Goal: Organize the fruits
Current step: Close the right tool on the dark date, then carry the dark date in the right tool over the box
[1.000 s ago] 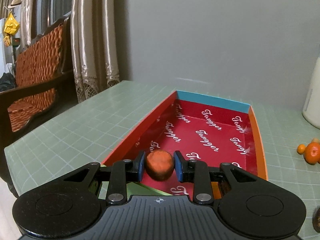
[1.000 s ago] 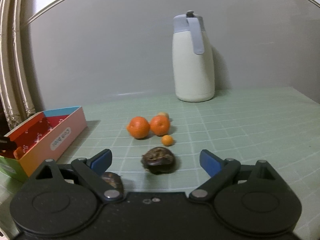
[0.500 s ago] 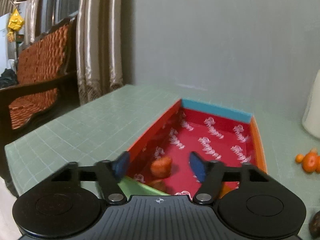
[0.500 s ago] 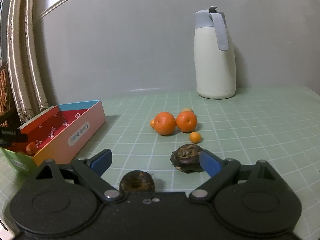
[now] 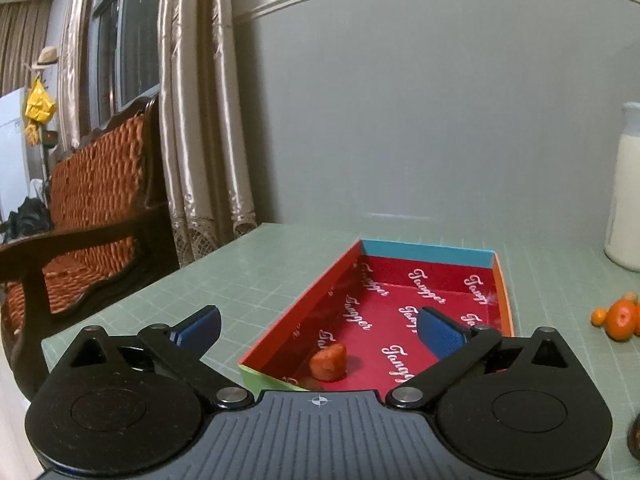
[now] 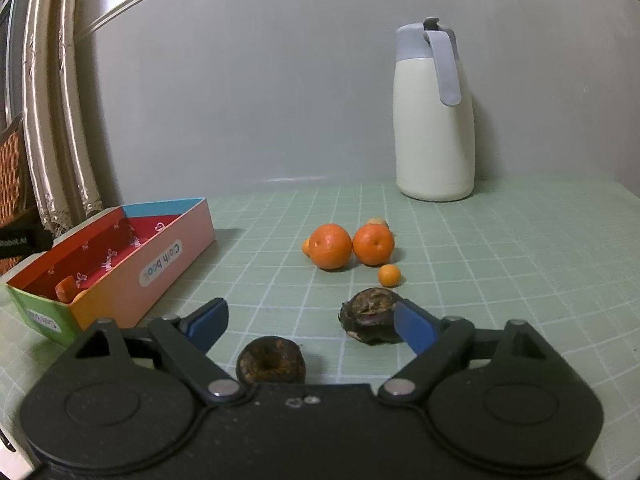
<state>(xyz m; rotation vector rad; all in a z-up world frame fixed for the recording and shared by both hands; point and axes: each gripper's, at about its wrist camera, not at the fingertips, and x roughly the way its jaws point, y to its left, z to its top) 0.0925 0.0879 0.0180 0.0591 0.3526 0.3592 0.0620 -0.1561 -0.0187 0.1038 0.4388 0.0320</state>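
The left gripper (image 5: 318, 330) hangs over the near end of the box (image 5: 503, 292), jaws spread and empty, with a reddish fruit (image 5: 328, 361) lying inside below them. The right gripper (image 6: 310, 322), jaws also spread, straddles a dark fruit (image 6: 270, 365) on the surface (image 6: 520, 264), likely the next pick; oranges (image 6: 331, 246) wait beyond

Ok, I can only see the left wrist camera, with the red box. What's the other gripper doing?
Observer: The right gripper is open. A dark round fruit lies between its fingers, near the camera.
Operator: Are there more dark ones?
Observer: Yes, a second dark fruit lies farther out, partly hidden by one fingertip.
Operator: How many big oranges?
Observer: Two: a big orange and a second big orange, side by side.
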